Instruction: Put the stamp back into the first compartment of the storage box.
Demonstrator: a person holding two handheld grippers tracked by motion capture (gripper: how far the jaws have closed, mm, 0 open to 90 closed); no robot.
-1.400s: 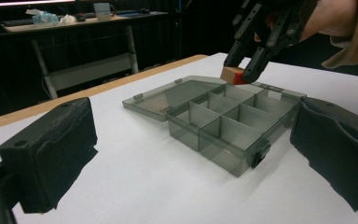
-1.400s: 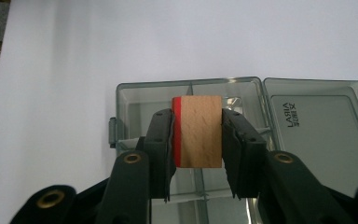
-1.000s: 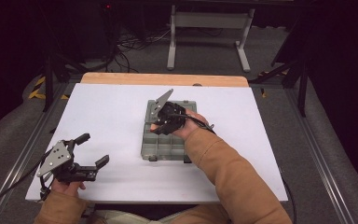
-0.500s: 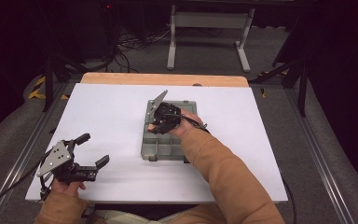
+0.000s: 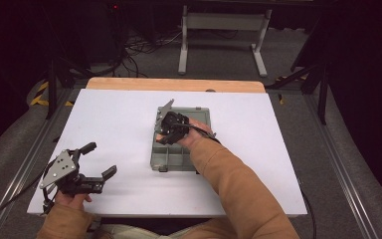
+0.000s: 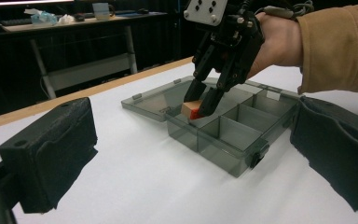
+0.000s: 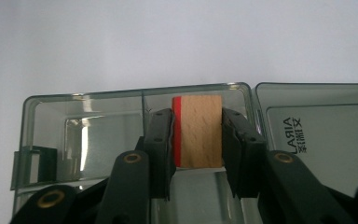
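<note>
Right gripper [image 6: 199,100] clamps a wooden block with a red face [image 7: 197,131] above a corner compartment of the open grey compartment box [image 5: 179,155]. Left gripper [image 5: 101,159] rests spread on the white surface [image 5: 109,119].

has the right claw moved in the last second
Yes. Against the organizer box, the right claw has shifted slightly toward its left edge, holding the wooden block over a corner compartment.

white table [image 5: 104,124], wood strip [image 5: 175,84] along its 12 o'clock edge. Only item resting on it: smoky clear compartment box [image 5: 179,158], just right of center, lid [image 5: 200,115] flat open toward 12 o'clock.
</note>
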